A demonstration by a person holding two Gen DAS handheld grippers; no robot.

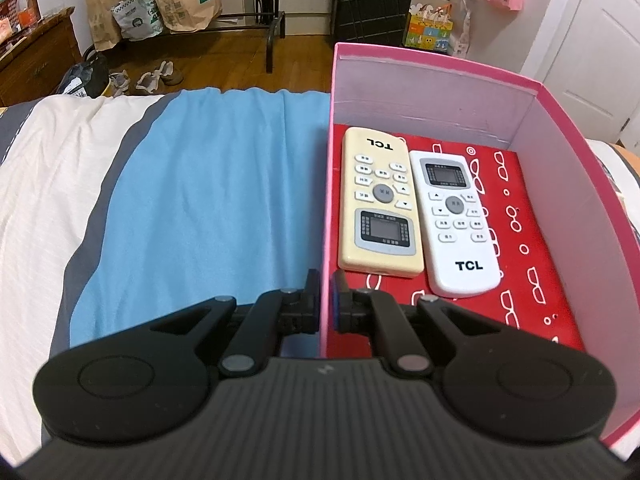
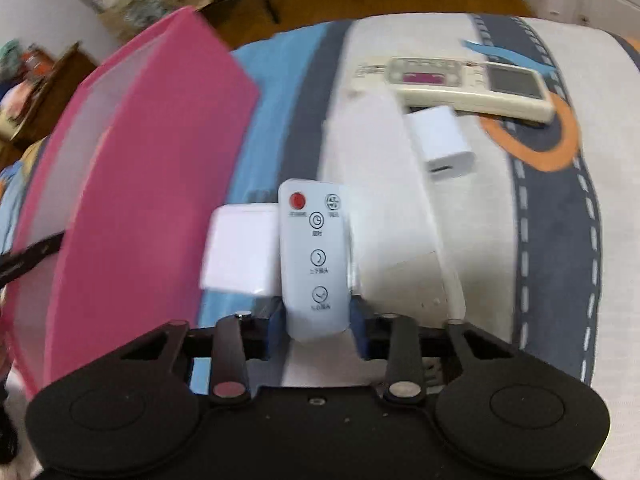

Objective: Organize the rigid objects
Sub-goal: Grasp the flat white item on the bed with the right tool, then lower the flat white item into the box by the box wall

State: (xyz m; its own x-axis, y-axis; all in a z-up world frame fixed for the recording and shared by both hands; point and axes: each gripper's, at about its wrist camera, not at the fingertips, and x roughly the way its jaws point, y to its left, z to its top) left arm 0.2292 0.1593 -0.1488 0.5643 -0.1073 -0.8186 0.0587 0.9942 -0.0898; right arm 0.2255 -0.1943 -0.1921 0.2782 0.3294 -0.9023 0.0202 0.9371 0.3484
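The left gripper pinches the pink box's near wall; the right gripper clamps a small white remote over the bed, two TCL remotes lying in the box beyond

In the left wrist view the box sits on the bed, to the right of a cloth spread over the bedding. In the box 2 remotes lie side by side, touching: the larger remote left, against the left wall, the smaller remote right and nearer. The left gripper straddles the box's left wall.

In the right wrist view a small remote sits between the jaws of the right gripper, a charger block just left of it. Behind, to the right, another charger block lies before a long remote.
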